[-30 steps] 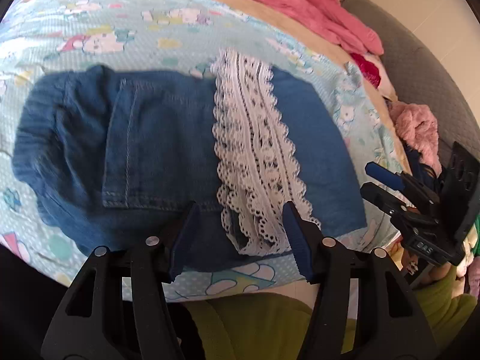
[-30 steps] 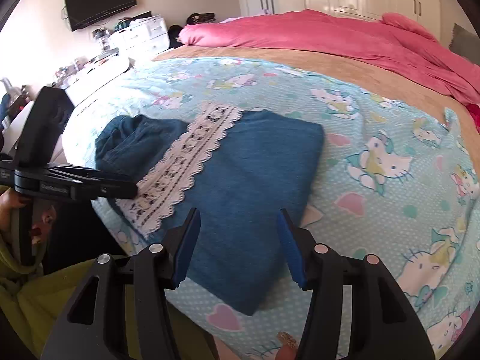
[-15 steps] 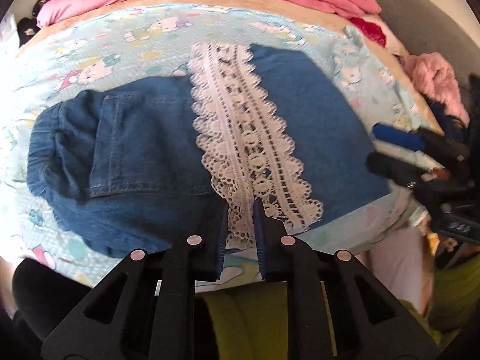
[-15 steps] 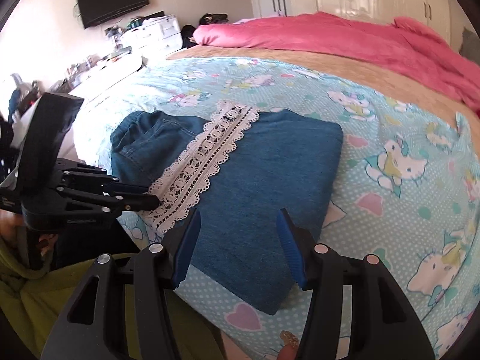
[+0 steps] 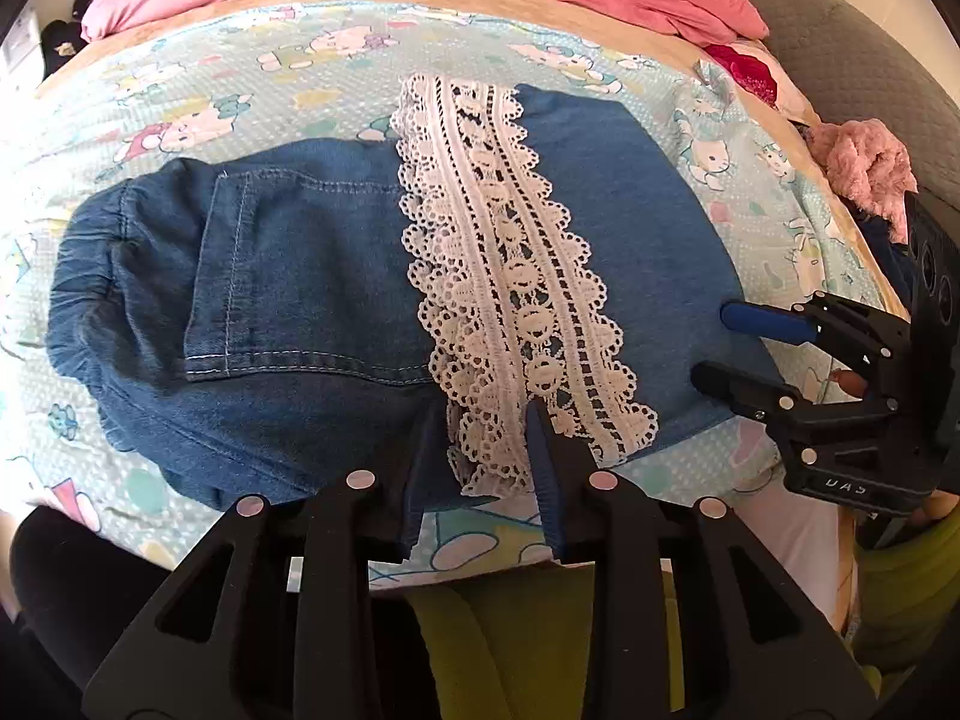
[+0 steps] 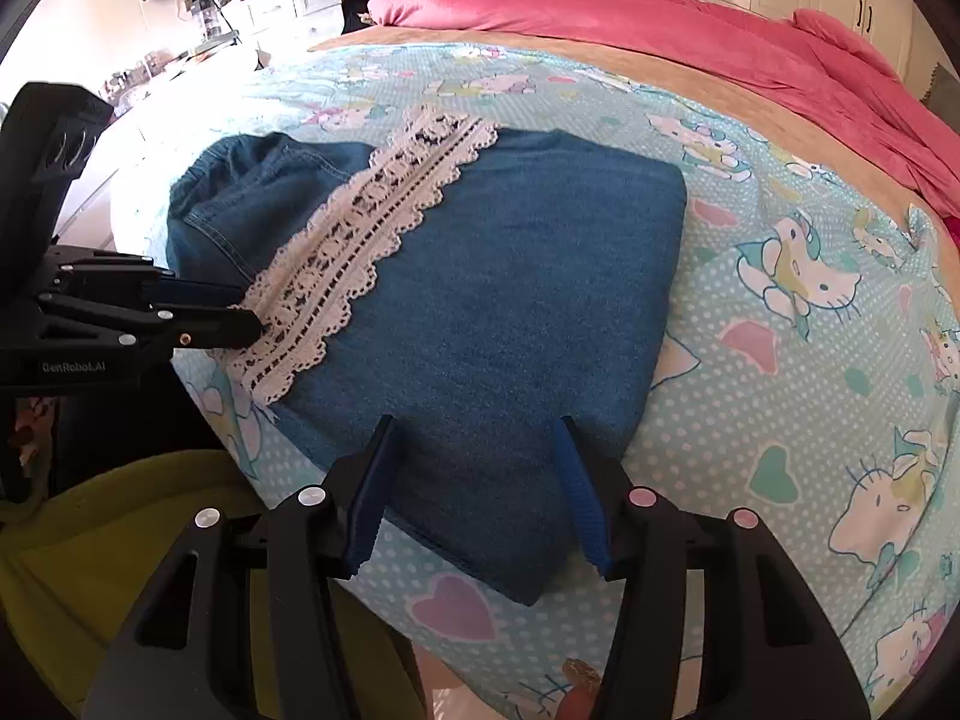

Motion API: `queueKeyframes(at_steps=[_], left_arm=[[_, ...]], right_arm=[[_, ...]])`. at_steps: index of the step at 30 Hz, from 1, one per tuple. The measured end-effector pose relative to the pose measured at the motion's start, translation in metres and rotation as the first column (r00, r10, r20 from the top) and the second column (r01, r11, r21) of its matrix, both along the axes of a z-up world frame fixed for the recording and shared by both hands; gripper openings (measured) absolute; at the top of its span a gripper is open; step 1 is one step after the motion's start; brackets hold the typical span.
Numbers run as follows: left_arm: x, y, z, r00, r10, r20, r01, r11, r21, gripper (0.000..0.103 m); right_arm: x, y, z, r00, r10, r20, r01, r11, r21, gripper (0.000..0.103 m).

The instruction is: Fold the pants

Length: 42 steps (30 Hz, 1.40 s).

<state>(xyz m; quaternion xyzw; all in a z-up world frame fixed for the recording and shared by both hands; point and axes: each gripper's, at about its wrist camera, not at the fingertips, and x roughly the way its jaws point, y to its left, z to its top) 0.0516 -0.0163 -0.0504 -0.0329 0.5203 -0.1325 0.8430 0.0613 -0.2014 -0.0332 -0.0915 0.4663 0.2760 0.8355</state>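
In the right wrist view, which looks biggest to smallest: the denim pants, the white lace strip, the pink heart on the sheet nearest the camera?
1. Denim pants, largest by far.
2. White lace strip.
3. Pink heart, smallest, although it lies nearest the camera.

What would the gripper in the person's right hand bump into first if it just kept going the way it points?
Most likely the folded denim pants. The right gripper has its jaws apart, aimed down at the plain blue near edge, well clear of the white lace trim. Nothing shows between the fingers and the cloth, though depth is hard to judge.
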Motion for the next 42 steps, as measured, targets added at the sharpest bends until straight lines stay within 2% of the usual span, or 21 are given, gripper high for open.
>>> queueKeyframes(at_steps=[8, 10, 12, 13, 14, 15, 21, 24, 36, 42], left_arm=[[-0.009, 0.006, 0.012, 1.0, 0.015, 0.028, -0.014, 1.0, -0.011, 0.033], [-0.012, 0.009, 0.016, 0.999, 0.024, 0.037, -0.023, 1.0, -0.015, 0.037], [-0.016, 0.014, 0.021, 0.998, 0.039, 0.047, -0.038, 0.999, -0.02, 0.045], [-0.017, 0.016, 0.023, 0.998, 0.045, 0.051, -0.044, 0.999, -0.019, 0.046], [-0.019, 0.019, 0.025, 0.997, 0.054, 0.058, -0.053, 0.998, -0.019, 0.05], [-0.021, 0.022, 0.027, 0.996, 0.062, 0.064, -0.061, 0.998, -0.02, 0.056], [-0.029, 0.041, 0.041, 0.987, 0.12, 0.104, -0.119, 0.993, -0.015, 0.082], [-0.031, 0.05, 0.045, 0.982, 0.146, 0.122, -0.145, 0.989, -0.018, 0.088], [-0.037, 0.083, 0.042, 0.97, 0.208, 0.125, -0.198, 0.976, -0.085, 0.093], [-0.038, 0.111, 0.034, 0.959, 0.265, 0.097, -0.252, 0.959, -0.128, 0.093]], right_arm=[[0.0, -0.01, 0.024, 1.0, -0.029, 0.01, 0.029, 0.998, 0.053, 0.051], [0.002, -0.011, 0.032, 0.999, -0.039, 0.022, 0.038, 0.997, 0.063, 0.051], [0.003, -0.011, 0.039, 0.998, -0.044, 0.034, 0.042, 0.997, 0.068, 0.052], [0.003, -0.011, 0.041, 0.998, -0.048, 0.038, 0.045, 0.997, 0.07, 0.058], [0.004, -0.012, 0.046, 0.997, -0.061, 0.05, 0.057, 0.996, 0.075, 0.084], [0.004, -0.013, 0.051, 0.995, -0.076, 0.066, 0.071, 0.994, 0.082, 0.09], [0.009, -0.015, 0.077, 0.987, -0.111, 0.12, 0.097, 0.988, 0.118, 0.092], [0.01, -0.012, 0.088, 0.984, -0.118, 0.134, 0.1, 0.986, 0.135, 0.093], [0.016, 0.033, 0.122, 0.977, -0.049, 0.206, 0.028, 0.994, 0.101, 0.093], [0.037, 0.068, 0.125, 0.984, 0.015, 0.177, -0.031, 0.996, 0.089, 0.093]])
